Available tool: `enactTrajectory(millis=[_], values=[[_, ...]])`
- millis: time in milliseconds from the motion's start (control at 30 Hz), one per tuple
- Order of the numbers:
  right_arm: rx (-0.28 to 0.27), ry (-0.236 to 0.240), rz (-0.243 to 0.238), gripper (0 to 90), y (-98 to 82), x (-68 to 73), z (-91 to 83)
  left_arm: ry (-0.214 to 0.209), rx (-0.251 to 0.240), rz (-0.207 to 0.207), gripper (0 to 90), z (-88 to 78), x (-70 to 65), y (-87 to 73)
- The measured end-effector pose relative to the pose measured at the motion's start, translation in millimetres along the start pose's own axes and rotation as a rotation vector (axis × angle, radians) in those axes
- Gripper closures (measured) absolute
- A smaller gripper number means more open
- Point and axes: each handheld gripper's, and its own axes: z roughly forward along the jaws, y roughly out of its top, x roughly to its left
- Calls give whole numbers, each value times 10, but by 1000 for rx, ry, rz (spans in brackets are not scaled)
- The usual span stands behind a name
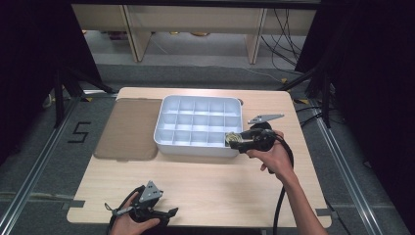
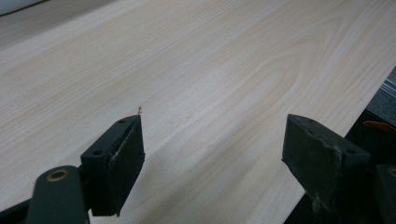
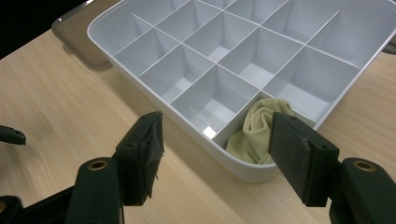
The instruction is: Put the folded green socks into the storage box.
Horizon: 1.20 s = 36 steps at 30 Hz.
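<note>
Jaws on our right gripper (image 3: 215,149) stand apart, gripping nothing; the yellowish cloth (image 3: 259,130) sits bunched in the tray (image 3: 140,81) corner compartment, lower right of the frame, just ahead of them. Left gripper (image 2: 212,154) (far off) gapes over bare table (image 2: 210,60).

A rolled cloth (image 3: 259,133) lies in the divided tray's (image 1: 193,147) near right corner compartment.

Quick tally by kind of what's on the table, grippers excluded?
White compartment tray: 1
Pale yellow cloth, bunched in a corner compartment of the tray: 1
Brown flat lid, beside the tray: 1
Total: 3
</note>
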Motion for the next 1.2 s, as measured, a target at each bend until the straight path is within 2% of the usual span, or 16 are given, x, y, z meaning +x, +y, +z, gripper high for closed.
enactTrajectory(millis=[67, 167, 200, 267, 300, 367, 533, 600, 667, 733, 800, 867, 967, 1000, 1067, 1200], values=[[-24, -7, 2, 361, -24, 14, 14, 10, -1, -17, 205, 4, -5, -3], [-2, 8, 23, 355, -56, 60, -2, 11, -1, -12, 205, 0, -5, -1], [-22, 10, 11, 353, -66, 59, 11, 12, 3, -10, 205, 1, -6, -3], [-12, 7, -1, 346, -86, 56, -2, 10, -1, -11, 205, 0, -4, -2], [-12, 24, 24, 344, -92, 73, -1, 9, -1, 1, 205, -4, 6, 2], [-19, 14, 8, 338, -111, 76, -1, 9, -4, -23, 205, -1, 0, -2], [-19, 7, 5, 329, -167, 91, -3, 15, -6, -9, 205, -19, 19, -1], [-26, 32, 27, 327, -197, 126, 0, 17, -5, -19, 205, -16, 22, -4], [-23, 24, 10, 325, -207, 125, -14, 16, -8, -23, 205, -15, 24, -4], [-25, 33, 23, 325, -228, 144, -18, 16, -9, -23, 205, -14, 24, -4], [-36, 30, -2, 324, -245, 133, -17, 7, -4, -17, 205, -21, 25, -4], [-23, 30, 13, 321, -257, 159, -30, 23, -4, -12, 205, -23, 30, -1], [-14, 33, 18, 318, -282, 183, -37, 11, -1, -15, 205, -22, 27, -7], [-30, 32, -5, 317, -290, 167, -28, 13, -7, -21, 205, -17, 24, -7], [-29, 28, -7, 316, -304, 170, -41, 20, -6, -1, 205, -29, 32, -2], [-23, 28, -7, 302, -354, 188, -52, 33, -2, -7, 205, -31, 30, -6]])
